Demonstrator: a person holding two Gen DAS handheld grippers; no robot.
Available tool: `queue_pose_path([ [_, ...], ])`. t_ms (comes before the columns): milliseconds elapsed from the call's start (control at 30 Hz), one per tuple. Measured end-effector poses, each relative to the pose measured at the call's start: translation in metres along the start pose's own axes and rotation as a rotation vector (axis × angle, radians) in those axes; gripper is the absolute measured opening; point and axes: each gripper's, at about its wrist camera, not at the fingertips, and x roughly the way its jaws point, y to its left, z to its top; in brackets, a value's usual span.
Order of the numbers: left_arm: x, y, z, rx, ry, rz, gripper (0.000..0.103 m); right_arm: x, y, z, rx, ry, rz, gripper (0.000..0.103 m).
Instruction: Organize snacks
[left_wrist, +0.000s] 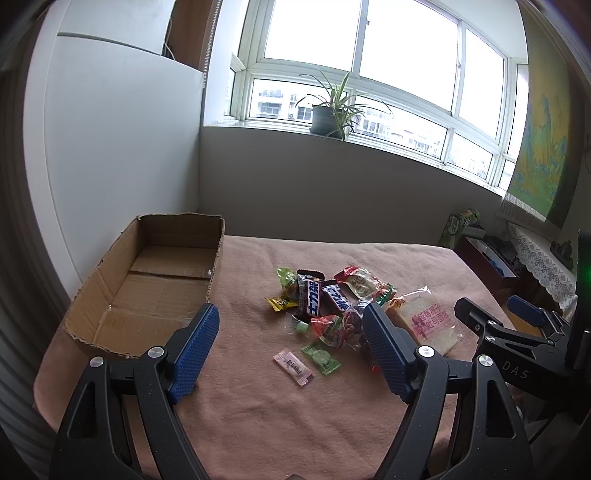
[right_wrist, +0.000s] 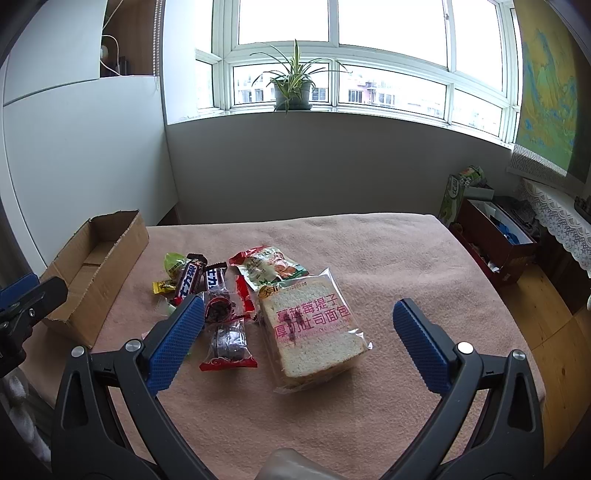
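Snacks (left_wrist: 332, 306) lie heaped mid-table on the pink cloth (left_wrist: 258, 406), none yet in the cardboard box (left_wrist: 155, 280) at ten o'clock. Left tool (left_wrist: 291, 343) hangs spread and unladen; right tool (right_wrist: 299, 332) spread before the bread packet (right_wrist: 314, 328), likely the first pick. Crowded wrappers at nine o'clock may snag.

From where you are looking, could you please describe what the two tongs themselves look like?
Both match: the left tongs and right tongs have matte black, speckled arms with triangular cut-outs and silver round bolt heads. Each finger carries a blue pad with a fine knurled texture. White letters "DAS" mark the right one's side. No cables or sleeves are visible.
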Motion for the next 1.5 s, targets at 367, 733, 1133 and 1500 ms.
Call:
queue_pose_path([
  [367, -0.0016, -0.0019, 0.0017, 0.009, -0.013, 0.000, 0.080, -0.0013, -0.0029, 0.0008, 0.008, -0.009, -0.006, 0.103],
  [733, -0.0048, -0.0056, 0.0022, 0.024, -0.026, 0.007, 0.080, -0.0046, -0.0051, 0.0038, 0.007, -0.014, -0.017, 0.103],
  [1133, -0.0017, -0.0064, 0.0009, 0.041, -0.026, 0.028, 0.080, -0.0052, -0.0037, 0.0046, -0.006, -0.019, -0.046, 0.103],
  [1500, -0.0020, -0.0075, 0.0007, 0.043, -0.029, 0.021, 0.080, -0.0049, -0.0037, 0.0043, -0.006, -0.018, -0.046, 0.103],
])
